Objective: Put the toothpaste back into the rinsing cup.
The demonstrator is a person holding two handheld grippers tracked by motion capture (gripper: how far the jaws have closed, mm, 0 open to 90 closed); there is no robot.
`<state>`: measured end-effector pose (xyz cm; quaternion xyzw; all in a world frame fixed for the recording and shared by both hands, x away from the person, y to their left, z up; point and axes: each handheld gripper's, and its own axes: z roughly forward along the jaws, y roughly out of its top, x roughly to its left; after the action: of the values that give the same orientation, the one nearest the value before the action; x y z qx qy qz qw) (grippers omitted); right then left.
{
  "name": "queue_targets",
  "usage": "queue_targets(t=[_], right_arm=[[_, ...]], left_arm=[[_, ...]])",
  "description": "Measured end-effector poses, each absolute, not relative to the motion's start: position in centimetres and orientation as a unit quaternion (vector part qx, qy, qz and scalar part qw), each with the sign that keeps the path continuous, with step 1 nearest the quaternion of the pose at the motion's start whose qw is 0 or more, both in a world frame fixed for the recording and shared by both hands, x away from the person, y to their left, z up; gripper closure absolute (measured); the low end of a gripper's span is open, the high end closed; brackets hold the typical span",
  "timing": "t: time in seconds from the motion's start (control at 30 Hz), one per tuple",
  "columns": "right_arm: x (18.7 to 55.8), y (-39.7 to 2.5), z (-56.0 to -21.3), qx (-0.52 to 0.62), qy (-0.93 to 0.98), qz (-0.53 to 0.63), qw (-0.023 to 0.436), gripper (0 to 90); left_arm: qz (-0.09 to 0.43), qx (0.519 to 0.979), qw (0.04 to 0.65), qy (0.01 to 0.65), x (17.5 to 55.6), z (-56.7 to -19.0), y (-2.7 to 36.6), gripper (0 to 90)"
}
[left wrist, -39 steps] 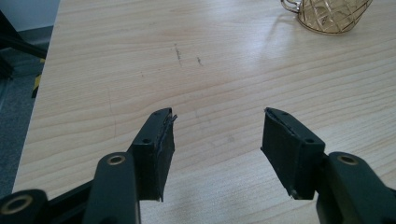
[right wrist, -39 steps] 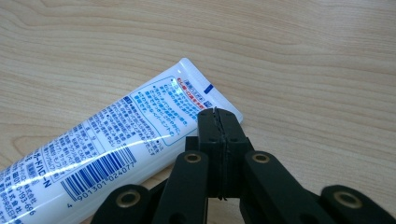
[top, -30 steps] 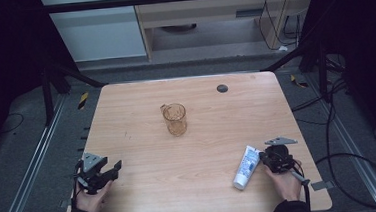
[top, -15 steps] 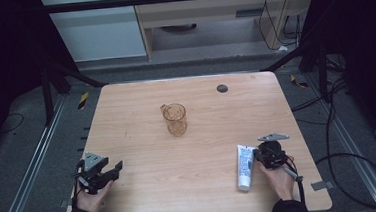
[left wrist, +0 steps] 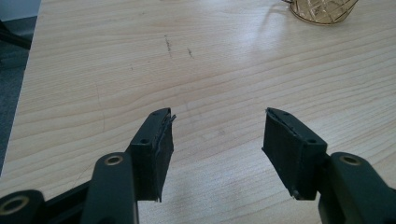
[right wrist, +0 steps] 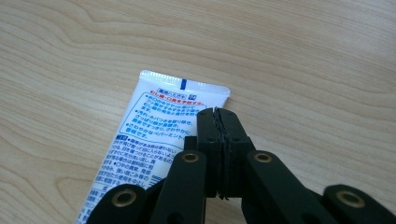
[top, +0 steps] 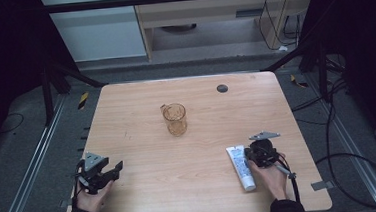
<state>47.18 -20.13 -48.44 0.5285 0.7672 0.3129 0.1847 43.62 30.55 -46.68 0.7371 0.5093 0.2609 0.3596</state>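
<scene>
A white toothpaste tube (top: 240, 166) with blue and red print lies flat near the front right of the wooden table (top: 181, 186), crimped end pointing away from the person. My right gripper (top: 252, 152) is shut with nothing between its jaws. In the right gripper view the closed tips (right wrist: 218, 112) sit against the right edge of the toothpaste tube (right wrist: 154, 126), near its crimped end. At the table's front left corner my left gripper (top: 114, 170) is held open and empty. Its jaws (left wrist: 218, 114) stand wide apart over bare wood.
An amber patterned glass mug (top: 175, 118) stands at the table's centre, and its base shows as the mug (left wrist: 322, 9) at the top right of the left gripper view. A small black disc (top: 222, 88) lies near the far edge. Dark floor and rails surround the table.
My right gripper has shifted left against the tube, and the tube's far end has swung left so it now slants the other way. The left gripper has stayed put.
</scene>
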Motion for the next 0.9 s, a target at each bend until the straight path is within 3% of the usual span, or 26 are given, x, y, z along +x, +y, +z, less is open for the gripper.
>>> queue_targets(t=[0.9], right_arm=[[47.1,-18.3,-48.2,0.498,0.787,0.324,0.165,86.9]], left_arm=[[0.262,0.739,0.360,0.506,43.6,-46.7,30.5,41.0]])
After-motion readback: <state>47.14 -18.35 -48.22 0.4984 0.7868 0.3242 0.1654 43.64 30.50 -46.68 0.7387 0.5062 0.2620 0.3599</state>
